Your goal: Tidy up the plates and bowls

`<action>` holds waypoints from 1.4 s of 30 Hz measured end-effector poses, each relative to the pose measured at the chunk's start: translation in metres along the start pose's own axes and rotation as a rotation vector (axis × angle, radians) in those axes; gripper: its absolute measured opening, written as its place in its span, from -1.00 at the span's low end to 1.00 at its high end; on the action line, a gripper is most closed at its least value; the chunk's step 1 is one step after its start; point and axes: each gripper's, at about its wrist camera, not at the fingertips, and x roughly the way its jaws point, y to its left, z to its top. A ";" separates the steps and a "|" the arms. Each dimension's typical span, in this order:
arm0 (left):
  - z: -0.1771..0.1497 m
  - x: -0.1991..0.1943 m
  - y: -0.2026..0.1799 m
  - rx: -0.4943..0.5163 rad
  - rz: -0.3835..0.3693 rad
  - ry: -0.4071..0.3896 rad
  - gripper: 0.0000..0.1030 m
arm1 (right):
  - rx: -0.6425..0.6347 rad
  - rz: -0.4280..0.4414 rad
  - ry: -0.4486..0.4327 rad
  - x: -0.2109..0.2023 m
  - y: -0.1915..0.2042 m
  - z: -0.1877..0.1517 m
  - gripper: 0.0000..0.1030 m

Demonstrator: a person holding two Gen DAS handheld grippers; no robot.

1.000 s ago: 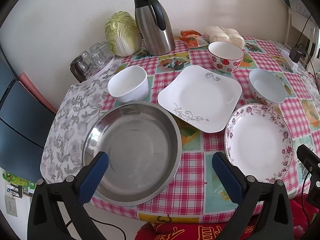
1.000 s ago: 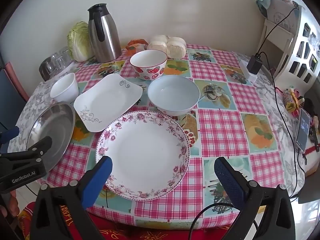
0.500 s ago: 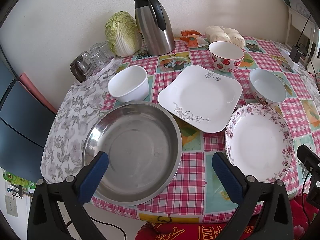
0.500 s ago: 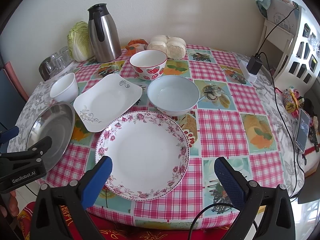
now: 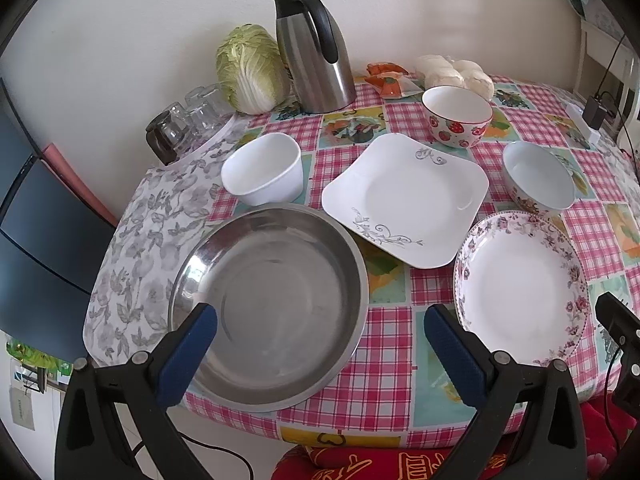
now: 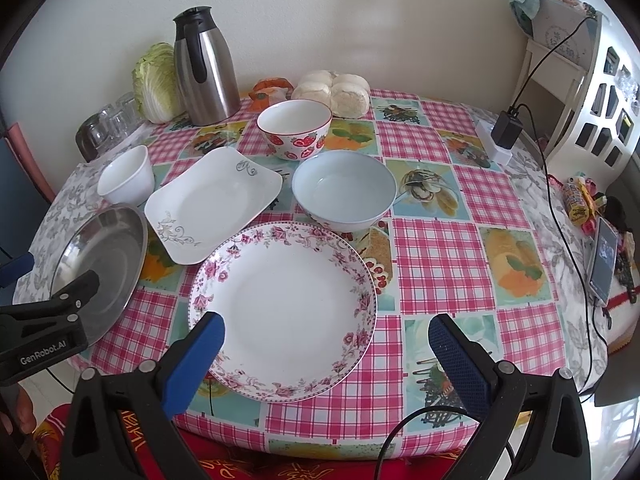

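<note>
Nothing organized yet, by the look of it: all six dishes lie separate on the table (image 6: pixel 432 248), none stacked. Left gripper (image 5: pixel 320 346) jaws wide apart, empty, above the near rim of the steel pan (image 5: pixel 268 304). Right gripper (image 6: pixel 326 352) also spread wide, holding nothing, over the near edge of the floral plate (image 6: pixel 282 308). From that plate: square plate (image 6: pixel 214 204) at 11 o'clock, blue bowl (image 6: pixel 344 190) at 1, strawberry bowl (image 6: pixel 294 128) at 12 further back, small white bowl (image 6: pixel 126 180) at 10. Judging by this, all stacking remains: plates w/ plates, bowls nested. Thermos (image 6: pixel 204 68) & cabbage (image 6: pixel 156 80) at back, out of the way.
</note>
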 end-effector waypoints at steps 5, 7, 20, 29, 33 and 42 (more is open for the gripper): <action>0.000 0.000 -0.002 0.011 0.006 0.004 1.00 | -0.004 -0.001 -0.002 0.000 0.001 0.000 1.00; 0.000 0.000 -0.002 0.014 0.013 0.000 1.00 | -0.003 -0.002 -0.001 0.000 0.001 0.000 1.00; 0.003 0.002 0.026 -0.114 -0.161 -0.037 1.00 | -0.026 0.042 -0.009 0.000 0.007 0.003 1.00; 0.013 0.008 0.106 -0.318 -0.184 -0.170 1.00 | 0.059 0.183 -0.132 -0.009 0.022 0.042 1.00; 0.013 0.010 0.138 -0.338 -0.151 -0.257 1.00 | 0.076 0.203 -0.137 0.000 0.040 0.057 1.00; 0.006 0.030 0.187 -0.383 -0.096 -0.270 1.00 | 0.011 0.309 -0.144 0.016 0.086 0.066 1.00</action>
